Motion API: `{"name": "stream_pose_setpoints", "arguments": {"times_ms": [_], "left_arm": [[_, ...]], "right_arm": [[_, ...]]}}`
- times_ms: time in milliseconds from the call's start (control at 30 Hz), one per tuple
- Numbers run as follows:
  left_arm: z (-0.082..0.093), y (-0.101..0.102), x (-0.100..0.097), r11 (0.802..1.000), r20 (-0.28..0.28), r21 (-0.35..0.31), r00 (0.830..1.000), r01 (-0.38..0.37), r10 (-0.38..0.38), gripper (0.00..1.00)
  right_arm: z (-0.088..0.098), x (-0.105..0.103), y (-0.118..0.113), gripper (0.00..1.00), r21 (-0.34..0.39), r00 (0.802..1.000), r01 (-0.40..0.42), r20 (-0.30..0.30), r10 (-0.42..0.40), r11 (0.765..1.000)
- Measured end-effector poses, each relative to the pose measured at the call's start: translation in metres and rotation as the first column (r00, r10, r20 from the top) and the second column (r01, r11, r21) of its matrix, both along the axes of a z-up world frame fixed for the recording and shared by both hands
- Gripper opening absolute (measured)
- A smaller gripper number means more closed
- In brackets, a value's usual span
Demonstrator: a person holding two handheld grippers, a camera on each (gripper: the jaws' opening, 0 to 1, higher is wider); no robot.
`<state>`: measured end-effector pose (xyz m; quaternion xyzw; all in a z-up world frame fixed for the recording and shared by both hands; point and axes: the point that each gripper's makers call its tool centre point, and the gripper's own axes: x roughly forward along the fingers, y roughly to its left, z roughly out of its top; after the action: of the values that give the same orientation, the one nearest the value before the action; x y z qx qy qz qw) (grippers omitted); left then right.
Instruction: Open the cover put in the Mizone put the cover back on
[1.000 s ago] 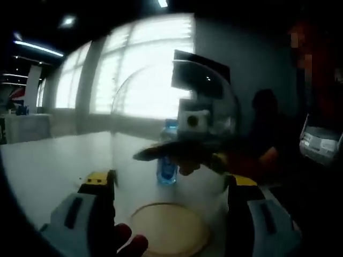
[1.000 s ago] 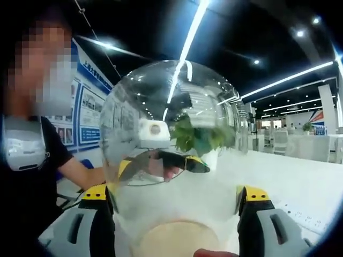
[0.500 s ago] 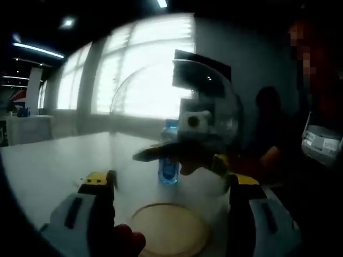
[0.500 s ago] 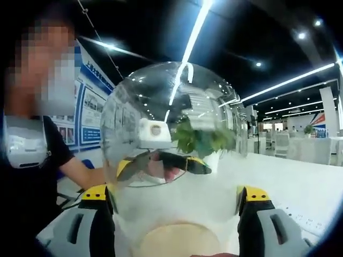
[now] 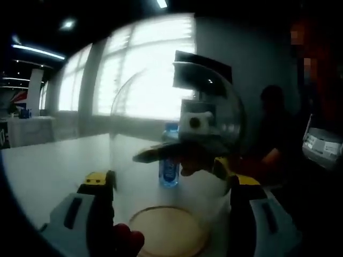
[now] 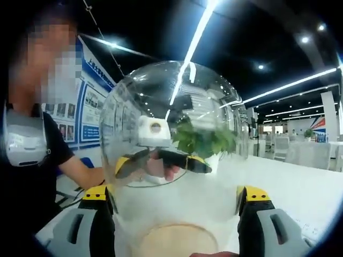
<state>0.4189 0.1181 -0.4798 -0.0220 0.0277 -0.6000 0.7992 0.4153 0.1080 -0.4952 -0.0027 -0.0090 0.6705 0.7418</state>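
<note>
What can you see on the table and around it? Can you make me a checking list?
Surface: white table, mostly bare.
Job's things: clear dome cover between both hand-held grippers' jaws, above round wooden base; blue Mizone bottle upright behind it.
Clutter: green plant seen through the dome.
Grippers: left hand-held gripper and right hand-held gripper flank the dome; contact unclear.
Cables: nothing seen.
Surroundings: bright windows, ceiling strip lights, wall posters.

Grey claw point(image 6: 176, 225) jaws, yellow-tipped (black inner pads)
</note>
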Motion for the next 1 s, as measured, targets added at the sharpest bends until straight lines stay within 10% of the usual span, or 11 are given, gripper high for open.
{"name": "stream_pose_setpoints", "arguments": {"times_ms": [1000], "left_arm": [[0.018,-0.006,-0.022,1.0,0.013,-0.003,1.0,-0.021,0.021,0.8]], "right_arm": [[0.014,-0.023,-0.003,0.9,-0.015,1.0,0.001,0.016,-0.001,1.0]]}}
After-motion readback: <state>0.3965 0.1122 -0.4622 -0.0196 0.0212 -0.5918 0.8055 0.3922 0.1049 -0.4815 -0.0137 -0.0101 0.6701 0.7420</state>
